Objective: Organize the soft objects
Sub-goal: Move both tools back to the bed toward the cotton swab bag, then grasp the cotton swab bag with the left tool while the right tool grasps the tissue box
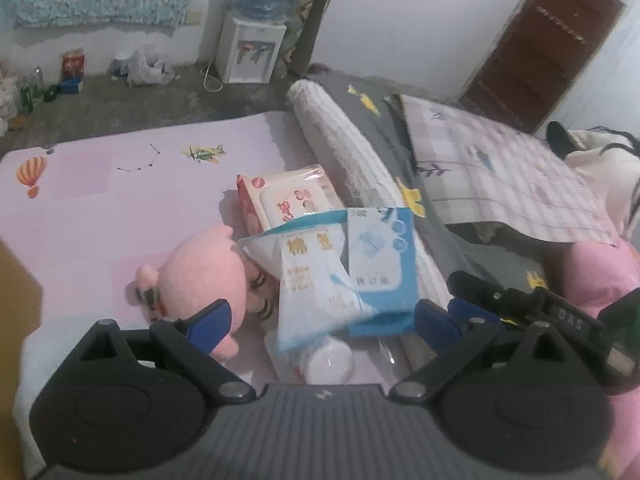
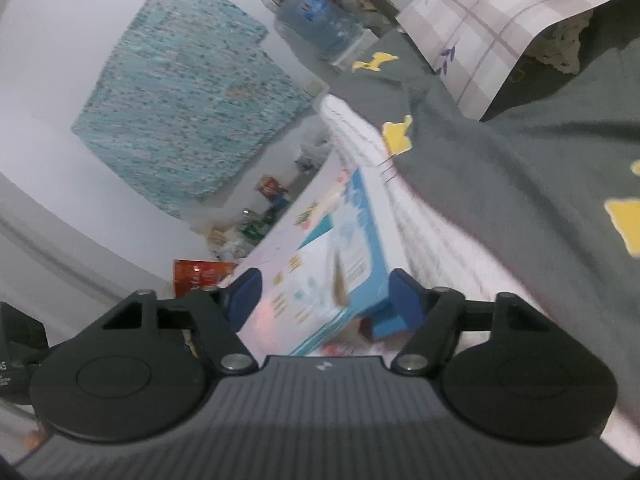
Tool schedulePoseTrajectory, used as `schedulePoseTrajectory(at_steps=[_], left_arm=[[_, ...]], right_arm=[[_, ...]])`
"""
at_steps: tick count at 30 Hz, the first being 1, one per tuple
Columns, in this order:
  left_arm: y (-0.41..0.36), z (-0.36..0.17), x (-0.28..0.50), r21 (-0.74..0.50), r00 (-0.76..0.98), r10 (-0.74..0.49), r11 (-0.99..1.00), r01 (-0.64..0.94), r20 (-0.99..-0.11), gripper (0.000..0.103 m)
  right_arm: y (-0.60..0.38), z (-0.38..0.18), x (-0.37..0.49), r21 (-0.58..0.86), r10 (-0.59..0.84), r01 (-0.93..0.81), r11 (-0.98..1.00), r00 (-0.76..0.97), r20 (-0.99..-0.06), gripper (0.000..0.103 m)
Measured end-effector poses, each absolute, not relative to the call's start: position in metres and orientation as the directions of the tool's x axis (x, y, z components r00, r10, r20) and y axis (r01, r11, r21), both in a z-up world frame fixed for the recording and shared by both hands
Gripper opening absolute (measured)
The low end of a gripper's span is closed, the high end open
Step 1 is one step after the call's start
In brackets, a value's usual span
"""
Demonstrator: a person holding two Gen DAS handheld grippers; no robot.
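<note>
In the left wrist view a pink plush toy [image 1: 200,276] lies on the pink bed sheet [image 1: 100,200]. Beside it lean a light blue cotton-pad bag [image 1: 312,276], a blue and white pack [image 1: 380,256] and a red and white wipes pack [image 1: 288,200]. My left gripper [image 1: 320,320] is open just above these, its blue pads either side of the bags. My right gripper [image 2: 324,296] is open, with the blue pack's edge [image 2: 352,264] between its pads; it also shows in the left wrist view [image 1: 532,304] at the right.
A rolled white blanket [image 1: 344,148], a grey quilt with yellow shapes [image 1: 400,152] and a checked cloth [image 1: 500,176] lie right of the packs. A white round-topped container [image 1: 328,364] lies under the bags. A water dispenser [image 1: 252,48] and bottles [image 1: 28,96] stand on the floor beyond.
</note>
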State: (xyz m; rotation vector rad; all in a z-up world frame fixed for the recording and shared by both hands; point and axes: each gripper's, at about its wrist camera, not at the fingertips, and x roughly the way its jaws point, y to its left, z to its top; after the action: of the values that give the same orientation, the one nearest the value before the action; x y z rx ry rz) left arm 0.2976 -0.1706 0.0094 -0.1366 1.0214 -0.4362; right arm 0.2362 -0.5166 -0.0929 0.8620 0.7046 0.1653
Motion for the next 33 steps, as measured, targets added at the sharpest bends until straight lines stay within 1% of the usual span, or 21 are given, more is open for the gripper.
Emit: schedulePoseTrajectory(at_steps=[2,6,10,12,14,19,21,22,24,28,29,31,33], left_arm=[[-0.179,-0.001,0.313,-0.307,0.427,-0.408,0.908,0.287,-0.807,0.098],[-0.194,-0.021,0.34,-0.32,0.384,-0.401,0.911,0.26,-0.832,0.098],[-0.206,-0.034,0.355,-0.311,0.362,-0.392,0.913,0.263,-0.846,0.097],[-0.21,-0.04,0.359,-0.301,0.355,-0.379,0.919,0.256,-0.854,0.093],[-0.212,-0.047,0.364,-0.301,0.34,-0.369,0.924,0.237,-0.865,0.091],[-0.211,-0.061,0.371,-0.297,0.297,-0.351,0.931,0.212,-0.888,0.079],[-0.21,-0.066,0.375,-0.305,0.275,-0.353,0.931,0.201,-0.894,0.071],[-0.209,-0.07,0.376,-0.31,0.267,-0.353,0.931,0.192,-0.897,0.069],[-0.208,-0.075,0.377,-0.322,0.255,-0.361,0.929,0.18,-0.897,0.064],[-0.206,-0.08,0.379,-0.338,0.245,-0.37,0.927,0.161,-0.896,0.062],[-0.206,-0.08,0.378,-0.34,0.245,-0.372,0.926,0.164,-0.895,0.059],[-0.208,-0.079,0.377,-0.329,0.249,-0.365,0.928,0.174,-0.897,0.053],[-0.207,-0.077,0.375,-0.33,0.257,-0.367,0.927,0.176,-0.894,0.044]], right_arm=[[-0.519,-0.102,0.256,0.731,0.4,0.156,0.664,0.752,-0.524,0.058],[-0.519,-0.12,0.286,0.718,0.412,0.178,0.673,0.716,-0.563,0.053],[-0.515,-0.131,0.3,0.71,0.424,0.175,0.682,0.696,-0.579,0.051],[-0.516,-0.133,0.306,0.706,0.426,0.173,0.686,0.691,-0.584,0.05],[-0.515,-0.135,0.31,0.705,0.426,0.177,0.686,0.688,-0.587,0.05],[-0.516,-0.13,0.309,0.702,0.406,0.18,0.689,0.707,-0.579,0.05],[-0.515,-0.132,0.313,0.699,0.399,0.192,0.689,0.705,-0.586,0.05],[-0.514,-0.134,0.314,0.696,0.398,0.196,0.691,0.701,-0.592,0.05],[-0.508,-0.14,0.321,0.685,0.403,0.195,0.702,0.684,-0.608,0.051],[-0.504,-0.145,0.325,0.672,0.4,0.195,0.715,0.673,-0.622,0.051],[-0.504,-0.146,0.325,0.673,0.403,0.194,0.714,0.672,-0.621,0.051],[-0.505,-0.145,0.324,0.671,0.405,0.187,0.717,0.672,-0.62,0.049],[-0.505,-0.143,0.32,0.655,0.395,0.179,0.734,0.671,-0.627,0.04]])
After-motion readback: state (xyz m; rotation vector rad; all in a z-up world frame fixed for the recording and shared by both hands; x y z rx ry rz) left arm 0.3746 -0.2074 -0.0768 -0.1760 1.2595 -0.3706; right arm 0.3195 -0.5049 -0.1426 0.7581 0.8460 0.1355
